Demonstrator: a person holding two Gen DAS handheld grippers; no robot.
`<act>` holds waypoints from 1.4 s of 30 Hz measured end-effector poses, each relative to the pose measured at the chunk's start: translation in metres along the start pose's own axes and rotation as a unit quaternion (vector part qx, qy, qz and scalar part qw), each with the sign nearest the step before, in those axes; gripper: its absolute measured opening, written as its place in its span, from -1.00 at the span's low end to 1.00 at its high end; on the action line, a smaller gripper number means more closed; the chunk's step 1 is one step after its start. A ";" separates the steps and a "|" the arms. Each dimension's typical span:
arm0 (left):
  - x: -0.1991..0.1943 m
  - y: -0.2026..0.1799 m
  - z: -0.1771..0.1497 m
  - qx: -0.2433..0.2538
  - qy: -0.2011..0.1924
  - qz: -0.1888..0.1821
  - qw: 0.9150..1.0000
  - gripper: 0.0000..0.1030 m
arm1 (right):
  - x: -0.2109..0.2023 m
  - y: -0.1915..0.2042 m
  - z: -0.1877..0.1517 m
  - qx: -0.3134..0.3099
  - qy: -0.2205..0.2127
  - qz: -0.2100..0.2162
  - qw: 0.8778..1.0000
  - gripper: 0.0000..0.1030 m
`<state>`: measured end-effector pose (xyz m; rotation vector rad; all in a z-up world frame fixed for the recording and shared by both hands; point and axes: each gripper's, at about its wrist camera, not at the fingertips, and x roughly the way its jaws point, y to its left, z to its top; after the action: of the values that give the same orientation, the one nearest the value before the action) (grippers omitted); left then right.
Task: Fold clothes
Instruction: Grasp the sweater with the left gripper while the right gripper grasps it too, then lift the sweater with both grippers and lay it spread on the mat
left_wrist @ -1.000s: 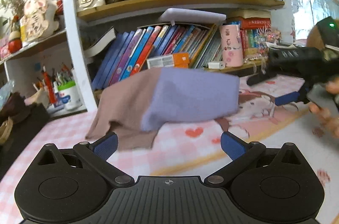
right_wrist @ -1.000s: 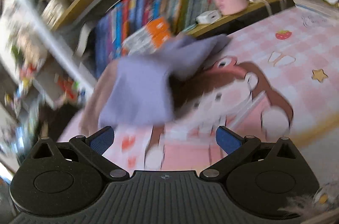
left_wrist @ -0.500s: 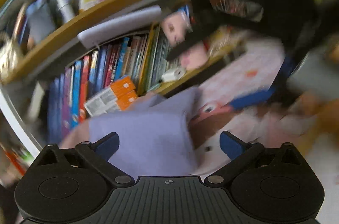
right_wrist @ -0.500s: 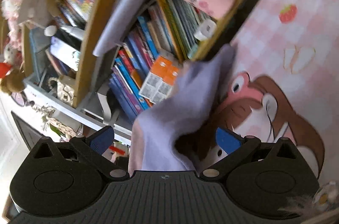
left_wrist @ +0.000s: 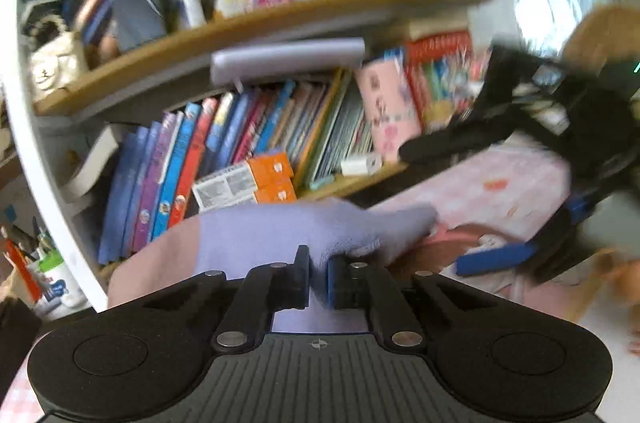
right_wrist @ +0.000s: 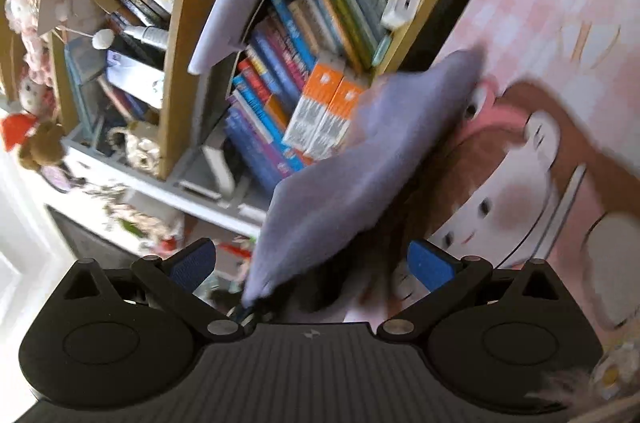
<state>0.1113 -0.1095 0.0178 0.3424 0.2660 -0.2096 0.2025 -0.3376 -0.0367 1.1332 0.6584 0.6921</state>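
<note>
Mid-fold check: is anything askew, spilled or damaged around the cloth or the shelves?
Nothing spilled or damaged shows. The left gripper is shut on the lavender-and-taupe soft cloth; the right gripper is open around its raised edge. Two orange-and-white boxes lean against the books, otherwise tidy; blur hides details.

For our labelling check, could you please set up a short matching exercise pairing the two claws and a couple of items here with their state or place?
Things:
1. left claw
2. right claw
3. lilac garment
4. orange boxes

States or places:
a. open
b. lifted off the pink mat
c. against the books on the lower shelf
d. shut on cloth

Pairs: 1-d, 2-a, 3-b, 4-c
</note>
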 end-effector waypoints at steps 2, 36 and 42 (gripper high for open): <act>-0.023 0.009 -0.001 -0.023 -0.009 -0.013 1.000 -0.86 | 0.002 -0.003 -0.002 0.020 0.006 0.011 1.000 1.00; -0.135 0.155 -0.091 -0.290 0.005 -0.091 0.953 -0.75 | 0.126 0.115 -0.098 -0.344 0.057 -0.076 0.934 -0.77; -0.152 0.184 -0.095 -0.287 -0.013 -0.026 0.958 0.08 | 0.185 0.103 -0.123 -0.360 0.097 -0.077 0.925 -0.77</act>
<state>-0.0077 0.1173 0.0314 -0.2440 0.2968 -0.1797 0.2067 -0.0963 0.0042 0.3304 0.5761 0.8234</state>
